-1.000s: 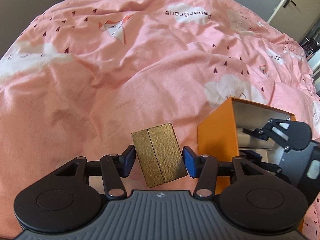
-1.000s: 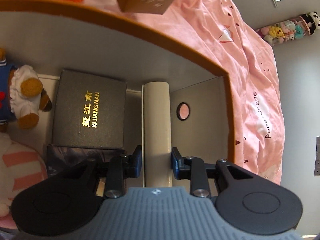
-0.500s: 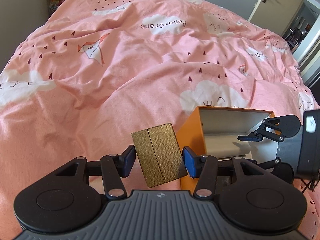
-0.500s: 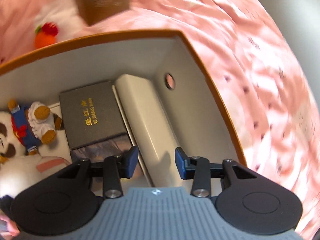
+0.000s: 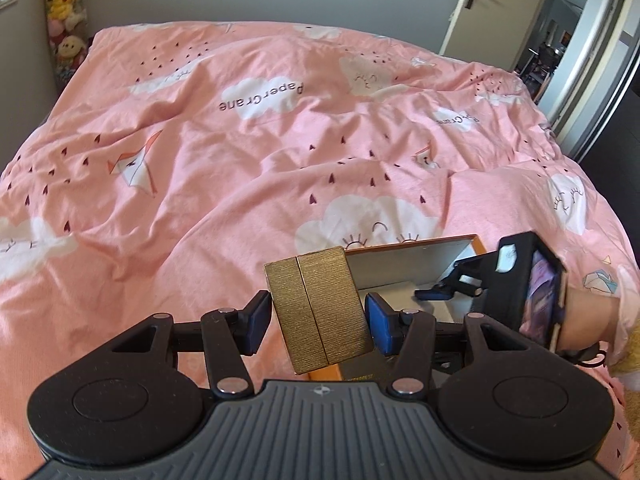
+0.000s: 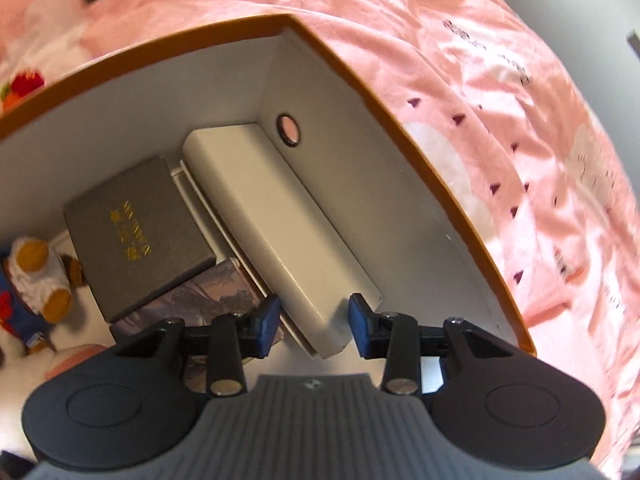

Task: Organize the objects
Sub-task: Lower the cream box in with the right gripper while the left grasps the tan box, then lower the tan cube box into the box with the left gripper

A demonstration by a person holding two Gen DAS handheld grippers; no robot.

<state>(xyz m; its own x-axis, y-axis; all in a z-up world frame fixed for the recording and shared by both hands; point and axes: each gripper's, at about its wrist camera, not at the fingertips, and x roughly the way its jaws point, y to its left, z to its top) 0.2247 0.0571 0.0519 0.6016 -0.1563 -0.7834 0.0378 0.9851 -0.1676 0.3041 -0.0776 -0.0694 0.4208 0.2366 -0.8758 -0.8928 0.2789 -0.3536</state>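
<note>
"Paper Crane" is printed upside down on a white cloud of the pink cotton duvet cover [image 5: 262, 98], and repeated on a smaller cloud. Blurred gold lettering is seen on the dark grey rectangular box [image 6: 136, 232], unreadable.

Box on the bed, packed along its right wall.
In my storage box [image 6: 420, 200], the long case [image 6: 280, 220] lies against the right wall, the flat lettered box [image 6: 136, 232] left of it, the plush toy [image 6: 36, 276] farther left.
</note>
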